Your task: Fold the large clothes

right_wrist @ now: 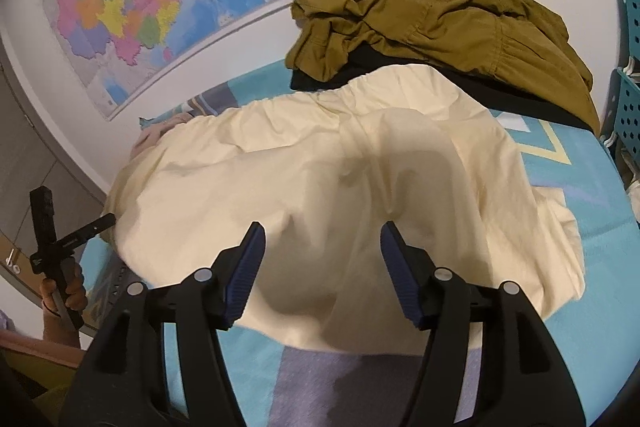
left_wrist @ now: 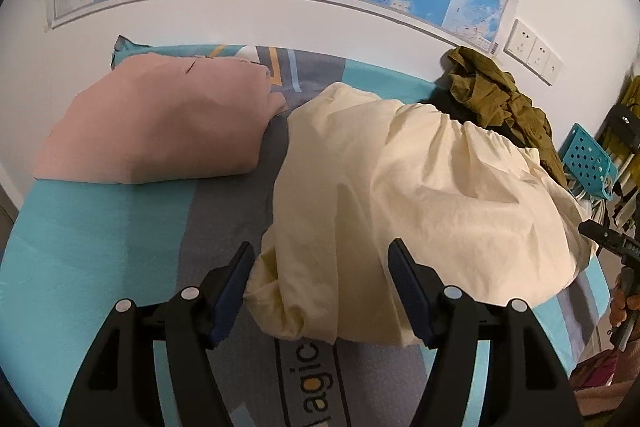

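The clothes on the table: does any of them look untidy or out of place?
Yes. The olive garment lies crumpled in a heap at the far edge, on top of something black. The cream garment is spread but wrinkled, not yet folded. Only the pink garment looks neatly folded.

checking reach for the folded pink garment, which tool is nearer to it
Left. The left tool hangs just right of the pink garment; the right tool sits across the cream garment from it.

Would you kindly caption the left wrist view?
Open left tongs over cream garment, beside folded pink one.
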`<state>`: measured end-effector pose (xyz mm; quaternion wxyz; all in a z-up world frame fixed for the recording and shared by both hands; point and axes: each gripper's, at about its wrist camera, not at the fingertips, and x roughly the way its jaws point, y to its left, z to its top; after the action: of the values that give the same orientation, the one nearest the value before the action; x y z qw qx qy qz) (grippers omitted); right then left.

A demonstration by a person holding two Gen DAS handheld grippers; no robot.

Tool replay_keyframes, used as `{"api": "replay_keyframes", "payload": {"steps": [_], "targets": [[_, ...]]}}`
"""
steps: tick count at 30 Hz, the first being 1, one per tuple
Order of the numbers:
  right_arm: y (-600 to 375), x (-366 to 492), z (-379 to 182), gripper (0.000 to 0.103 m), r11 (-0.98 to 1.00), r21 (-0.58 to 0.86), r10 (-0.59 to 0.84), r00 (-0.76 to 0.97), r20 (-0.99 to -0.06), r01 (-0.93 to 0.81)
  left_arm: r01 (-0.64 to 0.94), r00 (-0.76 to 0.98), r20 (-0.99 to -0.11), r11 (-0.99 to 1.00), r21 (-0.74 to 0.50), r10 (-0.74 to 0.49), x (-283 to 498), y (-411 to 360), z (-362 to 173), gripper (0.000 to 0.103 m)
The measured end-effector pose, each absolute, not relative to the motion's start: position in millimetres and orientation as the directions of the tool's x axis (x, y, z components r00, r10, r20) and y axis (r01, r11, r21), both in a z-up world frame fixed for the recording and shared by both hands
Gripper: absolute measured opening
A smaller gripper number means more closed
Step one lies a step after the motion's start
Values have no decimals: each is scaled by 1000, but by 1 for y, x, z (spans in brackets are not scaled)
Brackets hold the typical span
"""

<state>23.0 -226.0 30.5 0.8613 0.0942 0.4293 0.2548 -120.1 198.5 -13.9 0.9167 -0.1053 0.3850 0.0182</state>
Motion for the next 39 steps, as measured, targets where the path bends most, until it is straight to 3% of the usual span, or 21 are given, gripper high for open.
{"api": "replay_keyframes", "payload": {"steps": [8, 15, 22, 29, 35, 39], "targets": [[-236, 6, 29, 64, 818, 469, 575, 472, -668, -334, -82, 697, -708, 969, -232, -111, -144, 196, -18, 74], [-253, -14, 24, 68, 782, 545, 621, 453, -639, -303, 45, 629, -651, 856, -515, -425, -169, 199, -39, 75], [-259, -25, 17, 69, 769, 570, 636, 445, -631, -290, 47, 593, -664, 843, -535, -455, -155, 180, -51, 75], [-276, -28, -3, 74, 740, 634, 660, 425, -619, -225, 13, 586, -665, 826, -563, -462, -140, 181, -59, 75], [-290, -22, -19, 84, 746, 652, 632, 453, -629, -136, -35, 613, -660, 820, -572, -434, -135, 191, -60, 75], [-291, -14, -20, 84, 747, 653, 619, 488, -615, -125, -56, 630, -632, 785, -617, -451, -125, 196, -62, 79]]}}
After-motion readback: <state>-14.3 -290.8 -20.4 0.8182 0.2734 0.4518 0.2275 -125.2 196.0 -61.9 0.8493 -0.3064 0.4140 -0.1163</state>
